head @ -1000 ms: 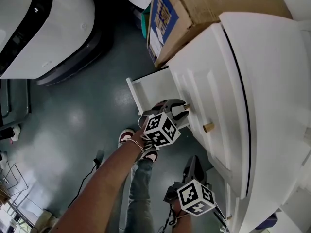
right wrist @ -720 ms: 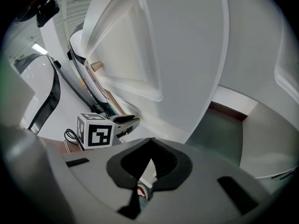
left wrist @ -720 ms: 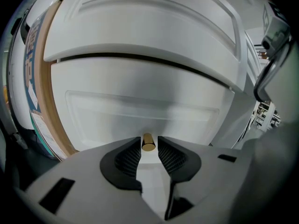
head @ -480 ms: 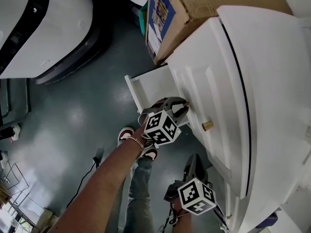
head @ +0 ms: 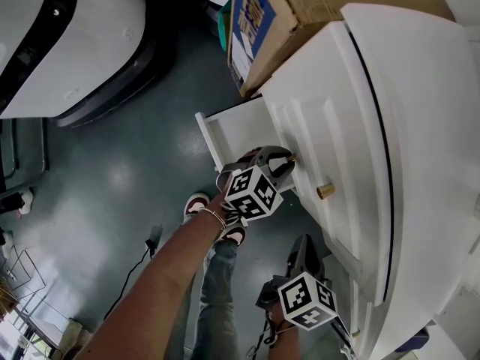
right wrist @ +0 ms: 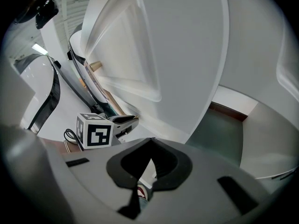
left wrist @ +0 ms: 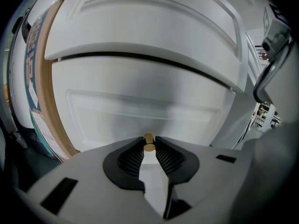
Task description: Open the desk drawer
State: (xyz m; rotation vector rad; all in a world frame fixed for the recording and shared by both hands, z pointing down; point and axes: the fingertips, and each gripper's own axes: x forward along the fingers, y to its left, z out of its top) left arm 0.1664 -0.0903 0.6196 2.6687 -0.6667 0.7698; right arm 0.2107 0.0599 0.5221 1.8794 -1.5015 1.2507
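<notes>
A white desk (head: 420, 126) has a drawer (head: 236, 130) that stands out a little from its front. The drawer's panel (left wrist: 140, 111) carries a small brass knob (left wrist: 149, 143), also visible in the head view (head: 292, 158). My left gripper (left wrist: 149, 146) has just been closing, and its ribbed pads now press on that knob from both sides. It reaches in from the lower left (head: 283, 161). A second brass knob (head: 324, 192) sits on the neighbouring panel. My right gripper (head: 302, 247) hangs lower, apart from the desk, jaws shut with nothing between them (right wrist: 150, 141).
A cardboard box (head: 300, 13) stands beside the desk, just above the drawer. A large white and black machine (head: 67, 43) fills the upper left. The person's shoe (head: 196, 203) stands on the dark green floor (head: 127, 171) below the drawer.
The left gripper's jaws have narrowed onto the drawer knob. Both hands stay where they were.
</notes>
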